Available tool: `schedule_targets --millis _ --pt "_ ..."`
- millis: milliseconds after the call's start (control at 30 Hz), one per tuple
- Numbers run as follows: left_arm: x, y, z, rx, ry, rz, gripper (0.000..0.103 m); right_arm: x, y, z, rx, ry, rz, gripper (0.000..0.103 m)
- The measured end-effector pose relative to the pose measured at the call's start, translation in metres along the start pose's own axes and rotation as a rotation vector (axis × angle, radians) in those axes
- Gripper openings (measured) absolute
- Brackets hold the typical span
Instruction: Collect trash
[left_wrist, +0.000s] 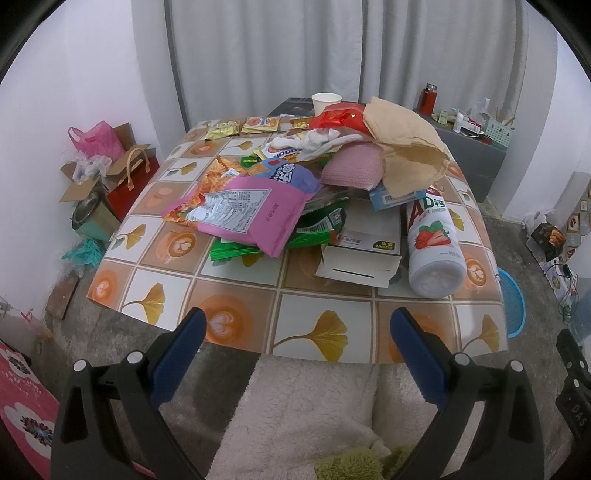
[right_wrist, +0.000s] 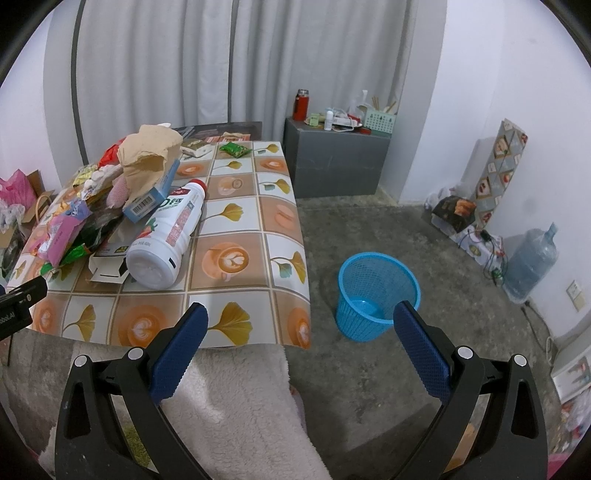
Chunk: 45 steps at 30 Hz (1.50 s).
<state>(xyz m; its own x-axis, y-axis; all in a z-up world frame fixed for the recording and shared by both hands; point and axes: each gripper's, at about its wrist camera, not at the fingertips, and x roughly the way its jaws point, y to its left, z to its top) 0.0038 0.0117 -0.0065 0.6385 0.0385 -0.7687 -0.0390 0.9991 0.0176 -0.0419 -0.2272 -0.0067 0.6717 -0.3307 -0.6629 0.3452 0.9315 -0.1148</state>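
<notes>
Heap of trash (left_wrist: 295, 192) piled on the middle and far part of a low table (left_wrist: 236, 295) covered in a tiled cloth with ginkgo leaves and latte cups

In the heap: pink snack bag (left_wrist: 243, 210) lying on top at the near left, green wrappers (left_wrist: 314, 229) beneath it, flattened white carton (left_wrist: 365, 251) at the near edge, torn brown paper bag (left_wrist: 402, 147) draped over the far right, red wrapper (left_wrist: 340, 116) and white paper cup (left_wrist: 326, 102) at the back

White strawberry drink bottle (left_wrist: 434, 243) lying on its side at the right of the heap, base toward the camera, red cap away, neck tucked under a small blue box (right_wrist: 151, 199)

Small green packet (right_wrist: 234, 149) alone at the far right corner of the table

Blue mesh wastebasket (right_wrist: 376, 295) standing upright on the concrete floor, to the right of the table and apart from it, nothing visible inside

Left gripper (left_wrist: 295, 347) released, blue pads wide apart, grasping nothing, held short of the near table edge above a pale fleecy lap (left_wrist: 303, 413)

Right gripper (right_wrist: 301, 341) also spread wide and bare, one finger over the near right table corner, the other over the floor just before the wastebasket

Grey curtains (left_wrist: 295, 48) behind, grey cabinet (right_wrist: 332, 162) with a red flask (right_wrist: 301, 105) on top, water jug (right_wrist: 532, 258) by the right wall
</notes>
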Motion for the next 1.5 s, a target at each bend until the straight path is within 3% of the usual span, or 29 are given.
schedule_targets --millis 833,1000,1300,1500 --pt "0.001 0.004 -0.002 0.008 0.003 0.005 0.098 0.001 0.006 -0.004 0.01 0.001 0.005 0.096" --pt "0.007 0.008 -0.001 0.021 -0.004 -0.031 0.098 0.008 0.001 -0.004 0.031 0.002 0.013 0.096" --pt "0.014 0.024 0.01 0.042 -0.128 -0.161 0.098 0.036 0.01 0.01 0.045 0.002 0.048 0.096" --pt "0.017 0.038 0.027 0.037 -0.207 -0.194 0.098 0.043 0.018 0.029 0.059 -0.03 0.085 0.096"
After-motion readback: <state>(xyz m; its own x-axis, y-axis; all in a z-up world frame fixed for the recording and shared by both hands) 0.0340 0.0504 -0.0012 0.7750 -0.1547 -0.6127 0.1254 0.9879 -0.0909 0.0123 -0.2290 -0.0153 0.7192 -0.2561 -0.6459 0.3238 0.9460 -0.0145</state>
